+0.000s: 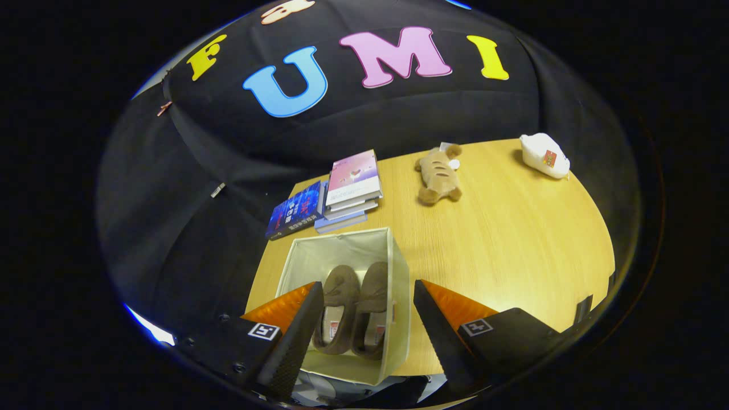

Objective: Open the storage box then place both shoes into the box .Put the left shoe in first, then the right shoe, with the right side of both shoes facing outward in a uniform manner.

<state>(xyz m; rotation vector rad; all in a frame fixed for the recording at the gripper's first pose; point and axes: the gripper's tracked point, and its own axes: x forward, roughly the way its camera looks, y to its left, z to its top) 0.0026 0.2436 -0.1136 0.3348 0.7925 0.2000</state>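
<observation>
**Two shoes sit in the open box**

The storage box [393, 296] is a pale cloth box with its top open. It stands on the wooden table [512, 245], close to the table's near edge. Two brown shoes lie inside it, side by side and touching. The left-hand shoe [339, 302] and the right-hand shoe [373, 302] both point the same way, with their toes toward the far wall of the box. Their open heel ends are nearer the gripper. They are soft, fuzzy shoes with pale insides.

The gripper [364, 324] hangs above the box and looks down into it. Its two fingers are spread wide apart and hold nothing. The box and the shoes show in the gap between them. One finger sits over the box's left side, and the other finger sits just past the box's right wall, over the bare table.

Beyond the box, at the far left part of the table, is a stack of books [353, 188] with a pink one on top. A dark blue book [296, 210] lies flat just beside the stack. Farther right lies a brown plush toy [438, 173]. Well apart from it, near the far right edge of the table, is a white packet [544, 155]. Black cloth hangs behind the table.
</observation>
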